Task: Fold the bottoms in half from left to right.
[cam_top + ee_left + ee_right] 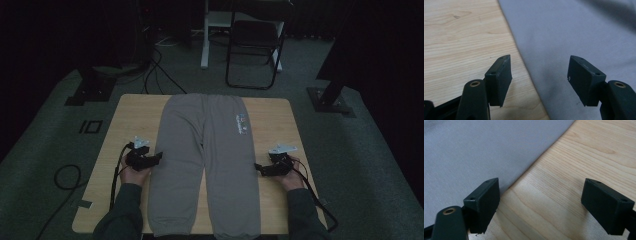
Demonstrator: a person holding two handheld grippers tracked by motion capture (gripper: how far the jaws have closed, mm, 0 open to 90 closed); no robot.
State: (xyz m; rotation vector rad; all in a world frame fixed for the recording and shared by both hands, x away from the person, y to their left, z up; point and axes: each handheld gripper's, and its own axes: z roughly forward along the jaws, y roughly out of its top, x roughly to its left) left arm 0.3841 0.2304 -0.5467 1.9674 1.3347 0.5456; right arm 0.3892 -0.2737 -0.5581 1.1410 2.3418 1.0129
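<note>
a pair of grey sweatpants [205, 160] is lying flat along the middle of a wooden table [127, 125], waistband at the far edge and cuffs hanging toward the person. the left gripper [156, 158] is hovering at the outer edge of one leg, jaws spread wide and straddling the fabric's edge. the right gripper [259, 168] is sitting beside the other leg's outer edge, jaws likewise parted, grasping nothing. a black folding chair [252, 45] is standing beyond the table.

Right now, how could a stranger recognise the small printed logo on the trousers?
Find the wooden table, with grey sweatpants spread flat on it. The logo sits near the waistband on the leg beside the right gripper, the fabric's only coloured mark.
</note>
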